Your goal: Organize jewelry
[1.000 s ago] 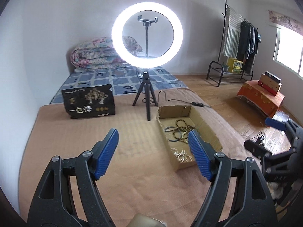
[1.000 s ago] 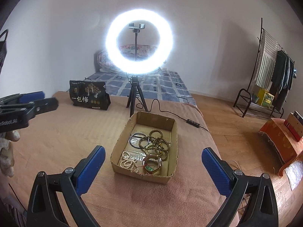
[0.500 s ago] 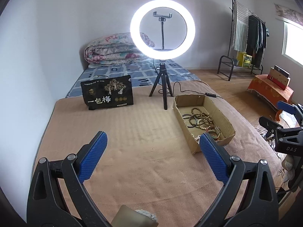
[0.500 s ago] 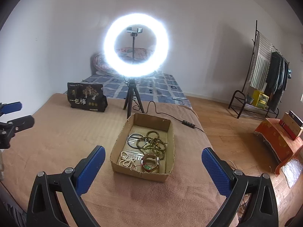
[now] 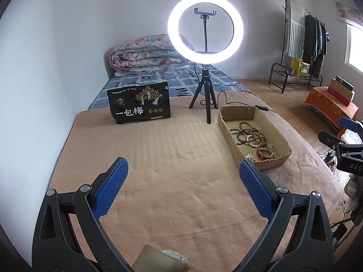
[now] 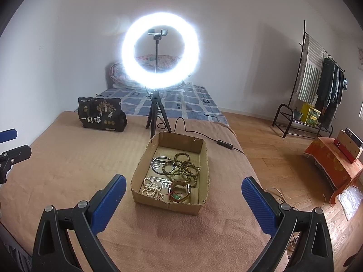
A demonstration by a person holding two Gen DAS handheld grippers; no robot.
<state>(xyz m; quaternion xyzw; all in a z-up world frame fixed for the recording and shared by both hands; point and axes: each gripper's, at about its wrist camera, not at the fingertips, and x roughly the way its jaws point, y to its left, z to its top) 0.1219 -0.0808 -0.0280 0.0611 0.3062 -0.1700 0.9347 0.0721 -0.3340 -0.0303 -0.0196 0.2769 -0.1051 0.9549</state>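
While both hand-held tools hang above the tan blanket-covered surface [image 6: 68,165], neither touches anything. Left gripper with black arms and blue ribbed pads [image 5: 182,184]: jaws spread wide, nothing between them; only blanket shows in the gap at lower centre of the left wrist view. Right gripper of the same black-and-blue build [image 6: 183,198]: jaws likewise wide apart and empty.

Shallow brown cardboard tray [image 6: 205,158] sits at centre frame in the right wrist view, just beyond the gap between the right pads. In the left wrist view the same tray [image 5: 226,131] lies right of centre, its near corner just behind the right-hand blue pad [image 5: 255,190].

Tray contents, right wrist view:
- dark metal bangle [image 6: 160,164], rear left of the tray floor
- tangle of olive-green wooden bead bracelets [image 6: 183,166], centre, overlapping the bangle's right edge
- strand of pale cream beads [image 6: 150,187], front left corner
- wristwatch with reddish strap and green face [image 6: 179,191], front centre, beside the cream beads

Behind the tray, upper centre: lit white ring light on a small black tripod [image 6: 161,49], its cable trailing right. Black printed pouch with white Chinese characters [image 6: 101,114] stands upright at the blanket's far edge, left of the tripod.

Far right of the left wrist view: the right gripper's black arm and blue tip [image 5: 340,140], well apart from the tray.
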